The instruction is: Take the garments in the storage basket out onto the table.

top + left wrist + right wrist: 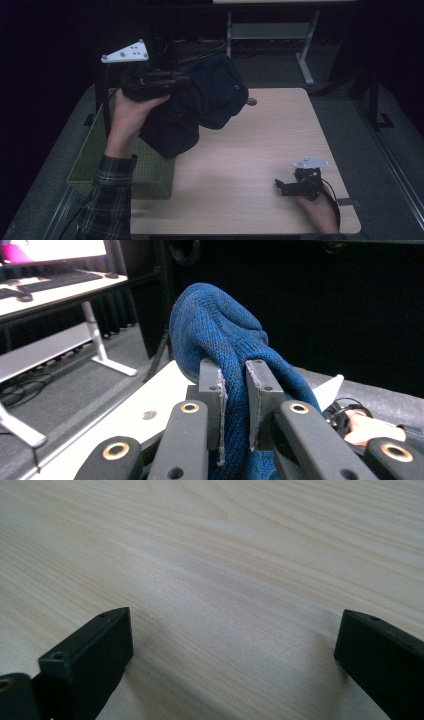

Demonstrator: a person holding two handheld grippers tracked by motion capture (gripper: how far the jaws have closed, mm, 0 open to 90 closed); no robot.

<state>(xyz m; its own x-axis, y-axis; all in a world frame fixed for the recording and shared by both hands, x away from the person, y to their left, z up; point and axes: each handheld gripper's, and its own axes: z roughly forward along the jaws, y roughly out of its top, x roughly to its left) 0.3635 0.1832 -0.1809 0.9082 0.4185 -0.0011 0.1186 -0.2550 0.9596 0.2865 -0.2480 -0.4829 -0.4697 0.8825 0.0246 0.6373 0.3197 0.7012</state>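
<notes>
Clamping blue sweater [220, 335], left tongs [235, 390]; right tongs [230, 645] agape.

Nothing for you to read here: no label, brand, number or sign legible on anything in front of you, and the lit screen [52, 250] far left is too blurred.

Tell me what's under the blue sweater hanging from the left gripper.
Beneath the blue sweater, clamped in the left gripper, lie the wooden table and the green basket; whatever is in the basket is hidden.
</notes>
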